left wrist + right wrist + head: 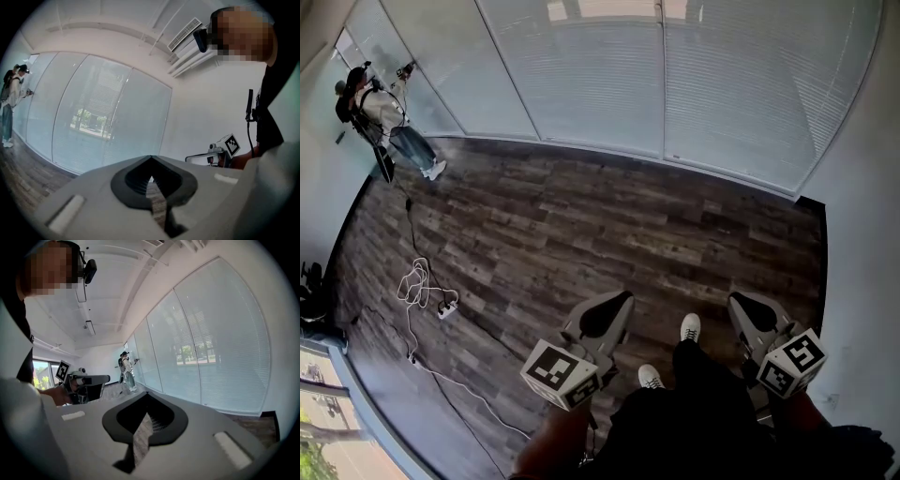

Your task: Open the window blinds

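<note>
Dark wood floor (581, 225) ran to the blinds (675, 84), which hung fully lowered along its far edge, well apart from both grippers. Their thin slats lay level, long axis side to side, and trees showed faintly through them. The left gripper (619, 302) and the right gripper (742, 305) were both closed with nothing between the jaws, held above white shoes (689, 328). A second person (380, 112) stood at the blinds in the floor's far-left corner. A white cable (417, 281) lay coiled near the left edge.
</note>
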A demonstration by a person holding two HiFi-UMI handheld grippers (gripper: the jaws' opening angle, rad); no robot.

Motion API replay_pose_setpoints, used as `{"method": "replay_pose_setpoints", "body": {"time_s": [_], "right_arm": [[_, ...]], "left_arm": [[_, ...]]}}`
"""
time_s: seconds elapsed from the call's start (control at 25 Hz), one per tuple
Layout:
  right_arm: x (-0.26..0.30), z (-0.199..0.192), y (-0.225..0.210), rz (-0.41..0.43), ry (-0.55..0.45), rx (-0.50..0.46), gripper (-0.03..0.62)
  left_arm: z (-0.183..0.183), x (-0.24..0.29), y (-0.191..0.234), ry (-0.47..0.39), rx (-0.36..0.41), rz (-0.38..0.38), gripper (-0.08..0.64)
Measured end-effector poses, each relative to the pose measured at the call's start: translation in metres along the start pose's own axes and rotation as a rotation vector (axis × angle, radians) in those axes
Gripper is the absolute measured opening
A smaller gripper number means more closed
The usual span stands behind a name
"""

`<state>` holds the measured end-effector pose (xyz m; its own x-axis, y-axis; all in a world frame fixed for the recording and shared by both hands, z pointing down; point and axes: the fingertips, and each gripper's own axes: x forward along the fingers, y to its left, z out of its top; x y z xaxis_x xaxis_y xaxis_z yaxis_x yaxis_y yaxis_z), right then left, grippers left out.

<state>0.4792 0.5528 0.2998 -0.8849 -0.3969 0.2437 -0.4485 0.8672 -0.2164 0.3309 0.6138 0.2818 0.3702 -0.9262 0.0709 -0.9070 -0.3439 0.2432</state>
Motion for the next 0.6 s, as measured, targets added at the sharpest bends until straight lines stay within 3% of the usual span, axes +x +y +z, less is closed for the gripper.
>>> {"method": "replay_pose_setpoints", "body": {"time_s": [0.36,0.6], "right_arm": [[0.034,0.007,-0.015,0.046,-0.018,0.010,0.027],[0.063,0.006,-0.048,0.058,-0.029,0.036,0.028]], "left_arm": [[0.000,0.027,0.018,-0.016,-0.072,0.004,0.000],[-0.004,0.056,0.033,0.013,-0.036,0.010,0.000]]}}
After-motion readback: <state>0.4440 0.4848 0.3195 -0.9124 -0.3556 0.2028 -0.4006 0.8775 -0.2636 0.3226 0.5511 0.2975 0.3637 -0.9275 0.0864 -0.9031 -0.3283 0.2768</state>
